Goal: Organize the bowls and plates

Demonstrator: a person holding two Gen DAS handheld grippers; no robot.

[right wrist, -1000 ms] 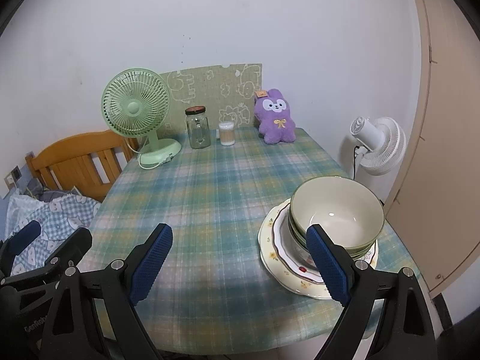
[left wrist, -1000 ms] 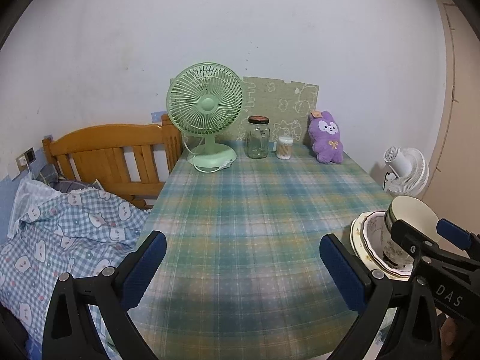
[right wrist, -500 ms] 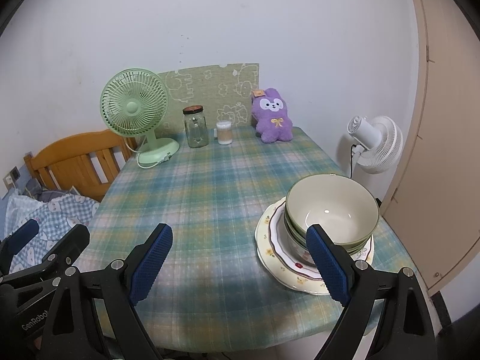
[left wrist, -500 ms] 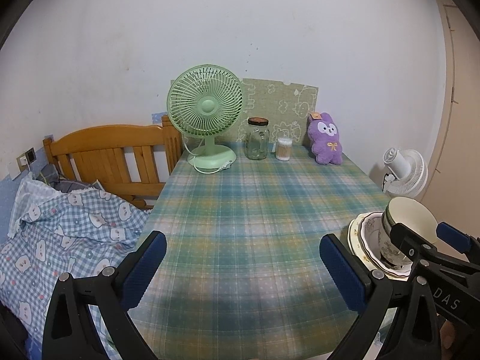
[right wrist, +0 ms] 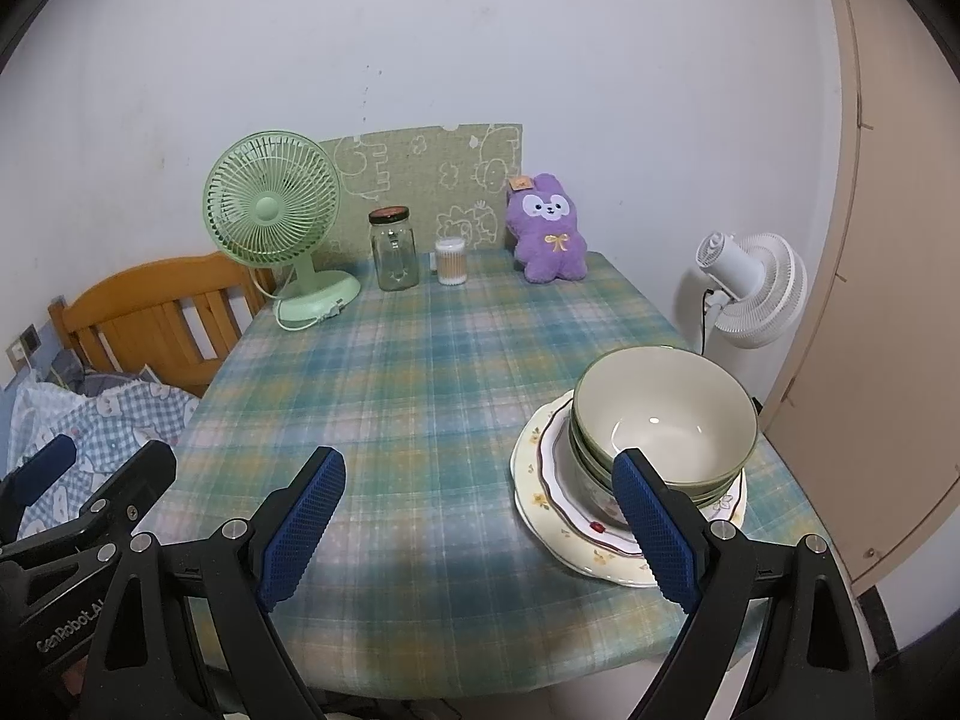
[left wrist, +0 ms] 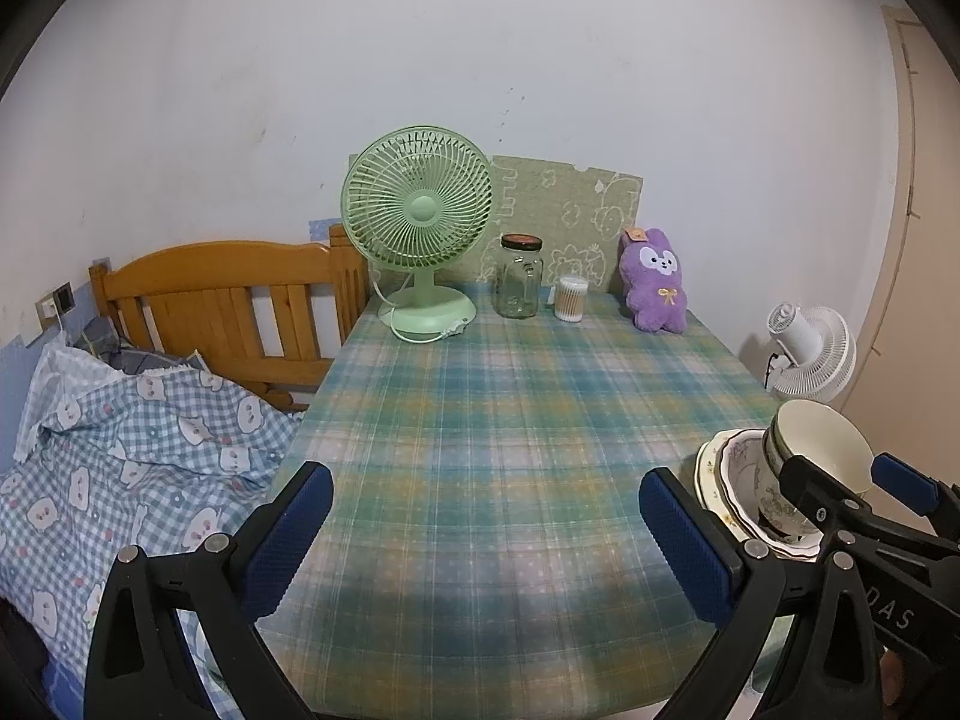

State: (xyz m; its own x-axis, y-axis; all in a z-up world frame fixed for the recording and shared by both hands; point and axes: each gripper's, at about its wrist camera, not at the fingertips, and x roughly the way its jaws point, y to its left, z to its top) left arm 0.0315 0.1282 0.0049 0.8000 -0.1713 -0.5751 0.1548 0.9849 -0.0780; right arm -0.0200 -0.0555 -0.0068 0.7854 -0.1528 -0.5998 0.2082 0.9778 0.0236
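Little has been changed since the earlier frames: only a slight drift of the views is noted, and both grippers are kept where they were. The right gripper (right wrist: 474, 516) is held wide apart with nothing between its pads, low over the plaid table (right wrist: 420, 360); the left gripper (left wrist: 480, 531) is likewise spread and empty. Just beside the right finger, the stacked bowls (right wrist: 663, 420) are seen nested on the plates (right wrist: 540, 498) at the table's near right edge. Glazed ceramic is judged heavy, slick and breakable; the top bowl's rim should be pinched.
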